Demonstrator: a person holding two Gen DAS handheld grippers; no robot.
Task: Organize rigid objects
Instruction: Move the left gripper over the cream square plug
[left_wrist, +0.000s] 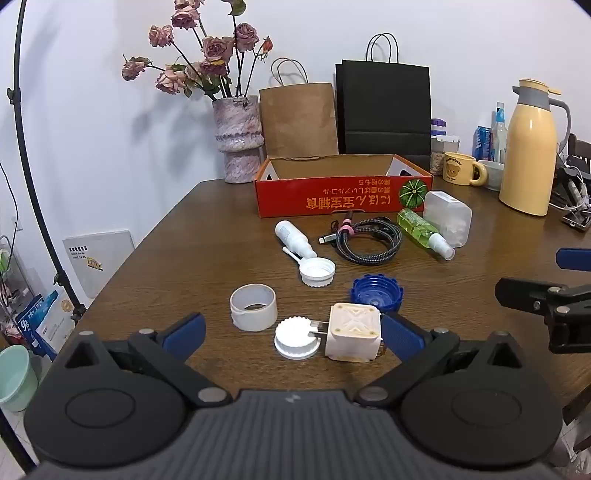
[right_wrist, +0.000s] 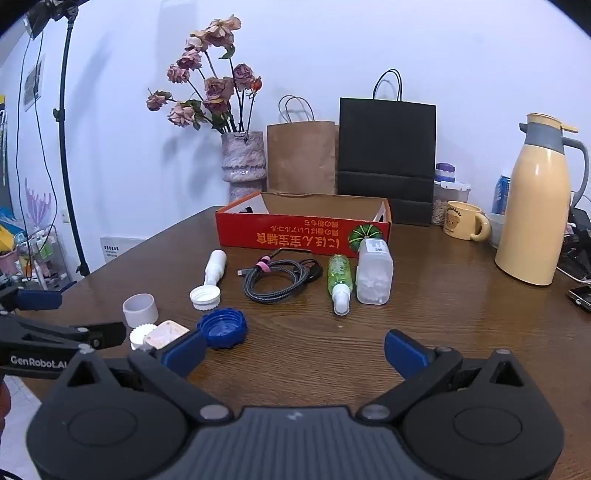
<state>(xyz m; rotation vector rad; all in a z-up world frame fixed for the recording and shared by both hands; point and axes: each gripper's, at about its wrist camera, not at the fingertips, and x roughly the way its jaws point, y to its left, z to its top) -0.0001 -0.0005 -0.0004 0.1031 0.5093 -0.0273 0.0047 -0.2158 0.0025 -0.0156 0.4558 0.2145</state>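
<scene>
Left wrist view: left gripper (left_wrist: 293, 334) spread wide, grasping nothing; charger (left_wrist: 354, 332) and white cap (left_wrist: 296, 339) on the table (left_wrist: 166, 240) between its fingers, tape roll (left_wrist: 253, 307) just beyond, red box (left_wrist: 343, 190) farther back. Right wrist view: right gripper (right_wrist: 294, 350) likewise released over bare wood; blue cap (right_wrist: 222, 328) just beside its left finger, cable (right_wrist: 280, 279), green bottle (right_wrist: 339, 282) and clear jar (right_wrist: 373, 271) ahead, near the box.

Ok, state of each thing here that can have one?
left gripper: open, charger between its fingers, not gripped
right gripper: open, nothing between its fingers
red box: open top, no contents visible
charger: prongs out, resting on a white cap
blue cap: hollow side up
green spray bottle: lying down
cable: coiled, tied
</scene>
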